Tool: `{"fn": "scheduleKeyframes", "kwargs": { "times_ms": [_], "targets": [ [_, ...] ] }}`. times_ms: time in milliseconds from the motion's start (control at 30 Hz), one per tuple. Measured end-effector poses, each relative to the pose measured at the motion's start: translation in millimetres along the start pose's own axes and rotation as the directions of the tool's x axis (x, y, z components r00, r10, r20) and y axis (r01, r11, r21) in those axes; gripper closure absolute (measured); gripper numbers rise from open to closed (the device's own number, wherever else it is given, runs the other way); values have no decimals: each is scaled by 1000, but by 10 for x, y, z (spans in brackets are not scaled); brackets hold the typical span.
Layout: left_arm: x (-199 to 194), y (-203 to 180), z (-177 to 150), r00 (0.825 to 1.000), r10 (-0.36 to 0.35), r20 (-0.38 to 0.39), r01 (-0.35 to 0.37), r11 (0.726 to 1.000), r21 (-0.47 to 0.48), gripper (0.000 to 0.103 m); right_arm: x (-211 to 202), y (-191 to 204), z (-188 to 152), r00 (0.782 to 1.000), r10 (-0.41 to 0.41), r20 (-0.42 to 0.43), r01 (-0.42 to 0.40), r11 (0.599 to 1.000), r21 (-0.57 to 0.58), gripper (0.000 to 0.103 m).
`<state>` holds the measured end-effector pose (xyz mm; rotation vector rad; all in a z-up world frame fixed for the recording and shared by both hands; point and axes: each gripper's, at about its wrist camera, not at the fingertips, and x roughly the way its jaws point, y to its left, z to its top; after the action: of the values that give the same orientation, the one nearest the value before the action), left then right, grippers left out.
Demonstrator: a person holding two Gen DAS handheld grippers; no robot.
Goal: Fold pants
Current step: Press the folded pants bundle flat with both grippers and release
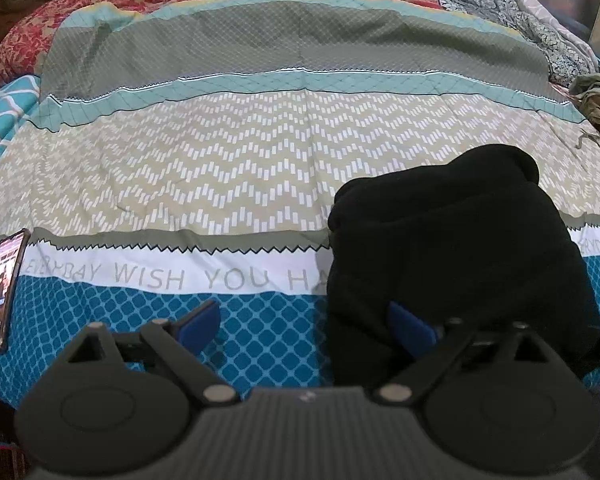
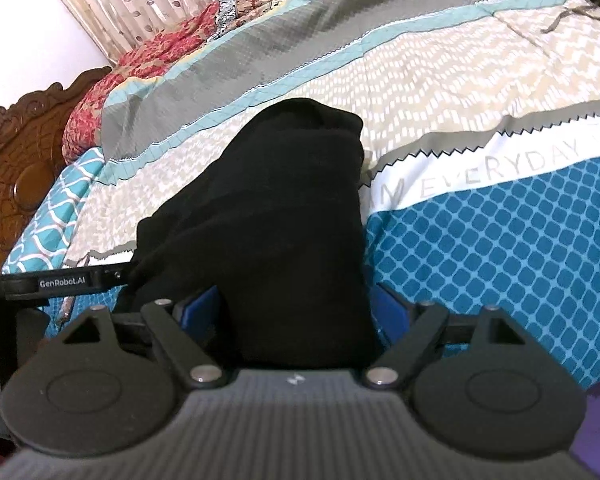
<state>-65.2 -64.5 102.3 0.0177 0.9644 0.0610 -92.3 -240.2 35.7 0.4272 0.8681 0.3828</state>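
The black pants lie folded into a thick bundle on the patterned bedspread, at the right of the left wrist view. My left gripper is open; its right blue finger touches the bundle's near left edge, its left finger rests over bare bedspread. In the right wrist view the pants fill the middle. My right gripper is open, its blue fingers either side of the bundle's near end. The left gripper's arm shows at the left of that view.
A phone with a lit screen lies at the bed's left edge. A red floral quilt is heaped at the far side. Olive clothing lies at the right. A carved wooden headboard stands at the left.
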Motion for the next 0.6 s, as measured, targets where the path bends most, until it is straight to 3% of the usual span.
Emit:
{"fn": "scheduleKeyframes", "kwargs": {
  "times_ms": [600],
  "targets": [
    [-3, -1, -20, 1000, 17, 9, -17, 1000, 18, 5, -5, -92, 19, 1000, 22, -15, -22, 999, 25, 18]
  ]
}}
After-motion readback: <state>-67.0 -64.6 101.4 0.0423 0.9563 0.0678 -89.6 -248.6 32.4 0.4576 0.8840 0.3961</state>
